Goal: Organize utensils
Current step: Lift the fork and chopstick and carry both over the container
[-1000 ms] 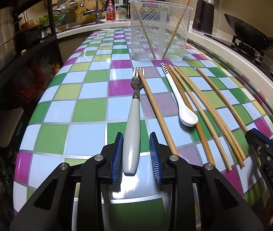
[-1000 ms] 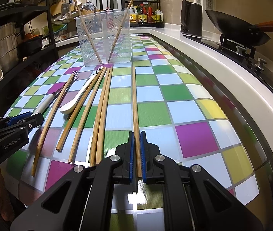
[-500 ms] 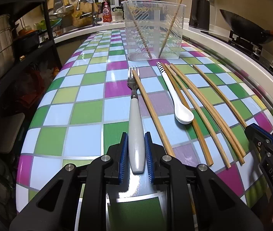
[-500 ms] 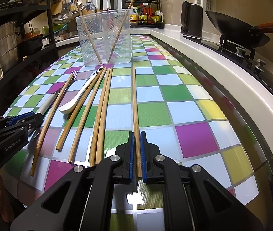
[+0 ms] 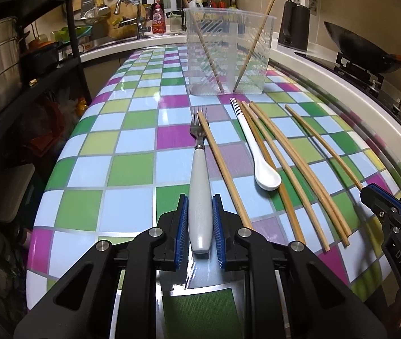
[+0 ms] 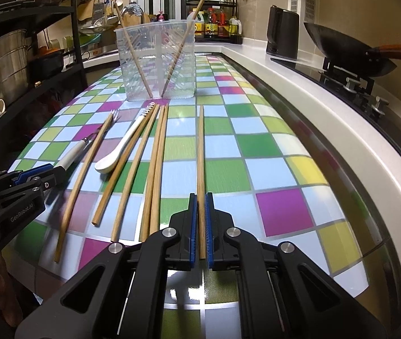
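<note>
Left wrist: left hand-held gripper (image 5: 199, 226) clamps smooth white fork handle (image 5: 199, 197); right grips wooden chopstick (image 6: 200, 169).

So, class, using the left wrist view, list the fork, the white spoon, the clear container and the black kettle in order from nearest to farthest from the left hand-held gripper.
1. Fork: its white handle sits between the jaws of the left hand-held gripper.
2. White spoon: just right of the fork, bowl end nearer.
3. Clear container: straight ahead, past the utensils.
4. Black kettle: far right, behind the container.
</note>
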`<state>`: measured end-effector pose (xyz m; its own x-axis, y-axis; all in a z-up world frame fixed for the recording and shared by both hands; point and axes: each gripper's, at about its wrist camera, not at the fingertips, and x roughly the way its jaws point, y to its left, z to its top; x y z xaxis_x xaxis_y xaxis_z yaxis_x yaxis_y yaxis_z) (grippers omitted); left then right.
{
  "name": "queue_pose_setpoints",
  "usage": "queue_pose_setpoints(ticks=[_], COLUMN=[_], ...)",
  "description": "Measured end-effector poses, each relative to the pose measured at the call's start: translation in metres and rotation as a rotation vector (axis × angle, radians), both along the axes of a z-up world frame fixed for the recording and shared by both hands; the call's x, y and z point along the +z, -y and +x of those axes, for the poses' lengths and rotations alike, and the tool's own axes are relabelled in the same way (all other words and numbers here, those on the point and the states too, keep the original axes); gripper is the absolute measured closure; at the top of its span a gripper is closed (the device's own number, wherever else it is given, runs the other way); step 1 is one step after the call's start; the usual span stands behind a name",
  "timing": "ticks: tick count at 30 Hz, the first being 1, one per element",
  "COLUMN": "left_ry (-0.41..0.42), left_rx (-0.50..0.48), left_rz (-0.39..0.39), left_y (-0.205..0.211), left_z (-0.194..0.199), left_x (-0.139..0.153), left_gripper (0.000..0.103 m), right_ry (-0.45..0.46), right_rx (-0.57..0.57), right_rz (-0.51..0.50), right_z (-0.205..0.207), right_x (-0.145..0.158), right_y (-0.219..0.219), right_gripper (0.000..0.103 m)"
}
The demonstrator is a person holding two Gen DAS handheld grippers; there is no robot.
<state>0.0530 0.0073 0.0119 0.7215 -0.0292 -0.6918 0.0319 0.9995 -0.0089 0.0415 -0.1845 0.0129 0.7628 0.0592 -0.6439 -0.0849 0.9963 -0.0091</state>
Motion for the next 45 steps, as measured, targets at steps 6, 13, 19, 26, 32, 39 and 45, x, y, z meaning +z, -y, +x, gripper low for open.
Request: queue_pose_setpoints(ticks=[6,13,19,26,32,39,45], left_ry=[0.053,0.096,0.120,0.133,0.142,0.155,0.193], left_rx=[-0.008,-0.009,-0.009,-0.011,-0.013,-0.034,-0.047], left_rz=[0.001,-0.002,-0.009,-0.027,-0.107,-0.209,-0.223], left_y=[-0.001,-0.004,-0.005,-0.008,-0.021,-0.035,-0.035], left_z=[-0.007,-0.010,-0.012,-0.012,-0.007,0.000,0.001], left_x=[0.015,0.028,0.034,0.040,0.052,0.065,0.075], left_gripper=[0.085,0.085,0.085,0.085,0.085,0.085,0.085], right_ry=[0.033,0.076,0.104,0.130,0.157,0.172,0.195], right_rx=[0.000,0.003,0.003,0.007,-0.004,-0.007,0.008], right_rz=[-0.020,-0.037,-0.036,-0.018,0.024,0.066,0.082], right_z=[-0.007,-0.011,-0.012,-0.006,0.001,0.008,0.011], right_x=[0.017,0.041,0.057,0.075,0.094,0.106,0.119], right_y=[-0.003,-0.005,-0.004,0.001,0.012,0.019,0.020], right_gripper=[0.097,0.097,0.097,0.097,0.097,0.097,0.097])
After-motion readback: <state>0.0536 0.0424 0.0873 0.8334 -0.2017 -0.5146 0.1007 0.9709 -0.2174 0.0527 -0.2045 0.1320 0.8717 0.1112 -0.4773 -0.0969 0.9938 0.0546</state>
